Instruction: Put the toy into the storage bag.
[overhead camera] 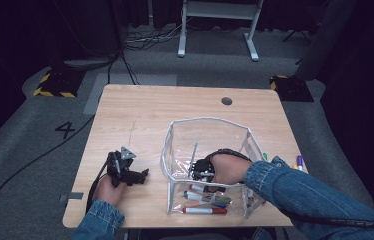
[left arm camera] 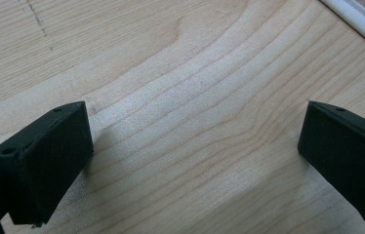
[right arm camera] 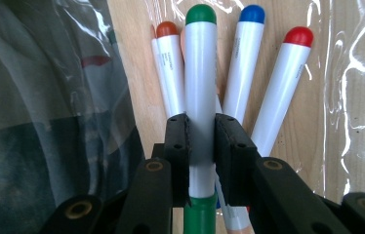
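A clear plastic pouch point(overhead camera: 175, 135) with a white rim stands open on the wooden table point(overhead camera: 140, 115). Several markers lie on its bottom, among them a red one point(overhead camera: 205, 211). My right gripper point(overhead camera: 200, 172) reaches down inside the pouch. In the right gripper view my right gripper point(right arm camera: 201, 131) is shut on a white marker with a green cap point(right arm camera: 201, 73), just above an orange-capped point(right arm camera: 171, 63), a blue-capped point(right arm camera: 245, 58) and a red-capped marker point(right arm camera: 283, 83). My left gripper point(overhead camera: 142, 174) rests on the table left of the pouch. Its jaws stand wide apart over bare wood point(left arm camera: 195, 136).
A few more markers point(overhead camera: 299, 161) lie on the table right of the pouch, near the edge. A round cable hole point(overhead camera: 226, 101) sits at the table's far side. The pouch's white rim point(left arm camera: 356, 19) lies close ahead of the left gripper.
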A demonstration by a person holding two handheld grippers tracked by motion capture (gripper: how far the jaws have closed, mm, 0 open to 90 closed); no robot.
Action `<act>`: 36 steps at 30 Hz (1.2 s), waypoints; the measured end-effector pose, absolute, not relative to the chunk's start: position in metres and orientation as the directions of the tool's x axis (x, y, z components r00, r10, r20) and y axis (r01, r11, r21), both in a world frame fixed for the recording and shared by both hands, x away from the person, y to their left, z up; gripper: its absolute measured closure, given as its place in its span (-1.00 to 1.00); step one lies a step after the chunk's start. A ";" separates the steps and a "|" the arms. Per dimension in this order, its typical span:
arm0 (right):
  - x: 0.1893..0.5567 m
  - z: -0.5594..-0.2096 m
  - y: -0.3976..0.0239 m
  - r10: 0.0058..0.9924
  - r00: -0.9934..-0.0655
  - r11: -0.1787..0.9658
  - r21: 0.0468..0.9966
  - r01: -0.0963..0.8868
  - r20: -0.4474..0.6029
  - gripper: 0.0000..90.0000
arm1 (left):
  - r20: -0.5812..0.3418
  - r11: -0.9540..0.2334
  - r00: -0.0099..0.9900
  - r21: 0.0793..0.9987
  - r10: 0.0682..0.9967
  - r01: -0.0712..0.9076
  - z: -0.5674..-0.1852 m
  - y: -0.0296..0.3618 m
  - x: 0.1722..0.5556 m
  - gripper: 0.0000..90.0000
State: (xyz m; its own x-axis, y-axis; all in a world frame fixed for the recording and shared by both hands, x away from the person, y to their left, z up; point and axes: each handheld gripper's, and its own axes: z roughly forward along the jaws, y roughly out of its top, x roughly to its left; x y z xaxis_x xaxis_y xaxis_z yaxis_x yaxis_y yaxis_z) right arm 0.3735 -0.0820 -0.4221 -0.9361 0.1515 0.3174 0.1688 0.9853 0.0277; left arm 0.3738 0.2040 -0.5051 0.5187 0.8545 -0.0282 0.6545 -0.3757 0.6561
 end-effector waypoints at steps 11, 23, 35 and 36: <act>0.379 -0.424 -0.085 0.184 -0.952 0.974 0.087 0.211 0.246 0.28 | -0.028 -0.376 0.519 0.656 0.854 0.655 -0.505 0.204 0.374 -1.00; 0.391 -0.361 -0.121 0.275 -0.953 0.888 0.346 0.303 0.129 0.09 | -0.028 -0.376 0.519 0.656 0.855 0.654 -0.505 0.204 0.374 -1.00; 0.384 -0.292 -0.190 0.457 -0.885 0.708 0.565 0.424 0.091 0.05 | -0.028 -0.376 0.519 0.656 0.854 0.654 -0.505 0.204 0.374 -1.00; 0.383 -0.287 -0.198 0.465 -0.881 0.697 0.576 0.427 0.090 0.05 | -0.028 -0.376 0.519 0.656 0.854 0.654 -0.505 0.204 0.374 -1.00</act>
State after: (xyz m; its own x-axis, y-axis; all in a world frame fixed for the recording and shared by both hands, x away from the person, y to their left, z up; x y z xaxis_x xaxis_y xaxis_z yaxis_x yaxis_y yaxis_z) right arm 0.3834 -0.1978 -0.2875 -0.8806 0.4653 0.0897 0.4270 0.6970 0.5762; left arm 0.3737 0.2040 -0.5051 0.5192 0.8542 -0.0282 0.6543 -0.3760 0.6561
